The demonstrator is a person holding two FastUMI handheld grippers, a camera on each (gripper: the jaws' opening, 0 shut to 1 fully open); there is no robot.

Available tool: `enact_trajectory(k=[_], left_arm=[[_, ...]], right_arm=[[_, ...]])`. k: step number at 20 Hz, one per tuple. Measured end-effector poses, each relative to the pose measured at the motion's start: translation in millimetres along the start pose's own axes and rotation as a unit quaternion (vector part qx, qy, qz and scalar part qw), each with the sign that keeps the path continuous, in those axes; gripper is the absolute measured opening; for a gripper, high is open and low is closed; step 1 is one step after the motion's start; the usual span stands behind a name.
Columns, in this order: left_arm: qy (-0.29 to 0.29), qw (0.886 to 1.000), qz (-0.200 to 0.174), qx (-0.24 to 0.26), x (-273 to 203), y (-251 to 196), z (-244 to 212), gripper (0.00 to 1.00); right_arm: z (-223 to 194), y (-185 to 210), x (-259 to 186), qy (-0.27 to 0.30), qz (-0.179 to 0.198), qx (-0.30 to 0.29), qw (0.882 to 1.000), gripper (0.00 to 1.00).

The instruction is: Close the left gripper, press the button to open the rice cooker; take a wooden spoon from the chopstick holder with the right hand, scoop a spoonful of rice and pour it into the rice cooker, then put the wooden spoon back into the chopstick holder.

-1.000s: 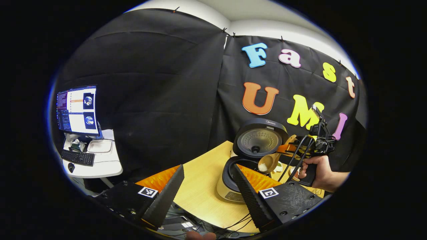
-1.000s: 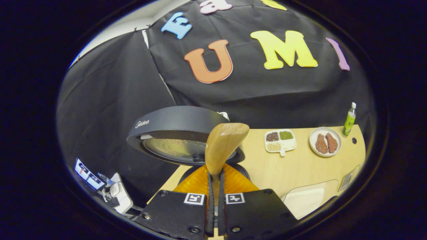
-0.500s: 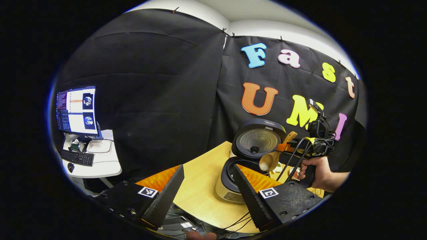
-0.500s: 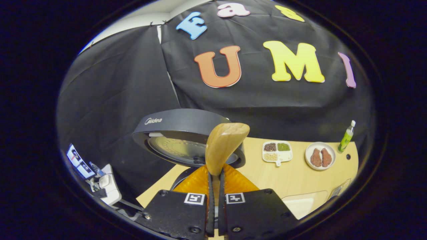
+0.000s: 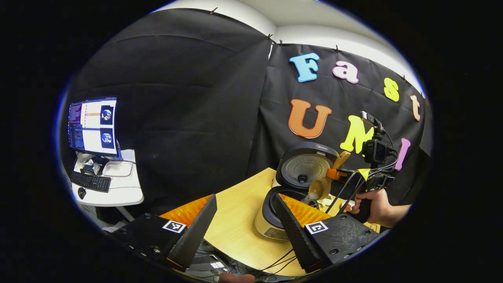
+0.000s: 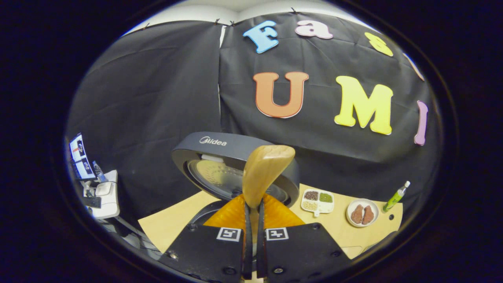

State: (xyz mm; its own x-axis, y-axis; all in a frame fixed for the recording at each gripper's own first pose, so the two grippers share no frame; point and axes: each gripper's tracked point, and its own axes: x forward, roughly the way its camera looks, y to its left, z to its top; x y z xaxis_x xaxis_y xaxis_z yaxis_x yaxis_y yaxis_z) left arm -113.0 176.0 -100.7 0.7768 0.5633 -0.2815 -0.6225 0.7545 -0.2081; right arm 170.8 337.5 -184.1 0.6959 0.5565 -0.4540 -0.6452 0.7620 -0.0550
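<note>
The rice cooker (image 5: 275,220) stands open on the wooden table (image 5: 235,224), its dark lid (image 5: 306,169) upright. In the left gripper view a hand (image 5: 373,206) holds my right gripper (image 5: 334,173), shut on the handle of the wooden spoon (image 5: 320,186). The spoon's bowl tips down over the pot's opening. My left gripper (image 5: 243,220) hangs open in front of the cooker with nothing between its fingers. In the right gripper view my right gripper (image 6: 253,208) clamps the spoon (image 6: 265,171), whose back faces the camera before the lid (image 6: 235,165). Whether rice is in the bowl is hidden.
A divided dish of grains (image 6: 317,198), a plate with two brown pieces (image 6: 362,213) and a green bottle (image 6: 395,196) sit on the table to the right of the cooker. Off to the left stands a white desk with a monitor (image 5: 92,125) and keyboard (image 5: 90,181).
The right gripper has risen and tilted, tipping the spoon's bowl further down over the pot. In its view the table and lid slid lower. The left gripper has barely moved.
</note>
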Motion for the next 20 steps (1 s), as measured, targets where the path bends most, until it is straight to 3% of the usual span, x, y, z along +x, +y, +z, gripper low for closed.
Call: enact_trajectory(k=[6,10,15,20], left_arm=[[-0.002,1.000,0.002,0.001,-0.5,3.9,1.0,0.95],[0.001,1.000,0.000,-0.004,-0.8,3.9,-0.9,0.95],[0.001,1.000,-0.001,-0.010,-0.5,9.1,-1.3,0.95],[-0.003,1.000,-0.007,-0.017,-0.1,6.1,-1.8,0.95]], right_arm=[[-7.7,-2.8,1.1,0.028,0.010,0.071,0.997,0.10],[-4.6,-1.8,-2.2,0.023,0.008,0.063,0.998,0.10],[6.4,16.3,-8.3,-0.005,0.008,-0.021,1.000,0.10],[3.7,37.3,-14.8,-0.034,0.000,-0.137,0.990,0.10]])
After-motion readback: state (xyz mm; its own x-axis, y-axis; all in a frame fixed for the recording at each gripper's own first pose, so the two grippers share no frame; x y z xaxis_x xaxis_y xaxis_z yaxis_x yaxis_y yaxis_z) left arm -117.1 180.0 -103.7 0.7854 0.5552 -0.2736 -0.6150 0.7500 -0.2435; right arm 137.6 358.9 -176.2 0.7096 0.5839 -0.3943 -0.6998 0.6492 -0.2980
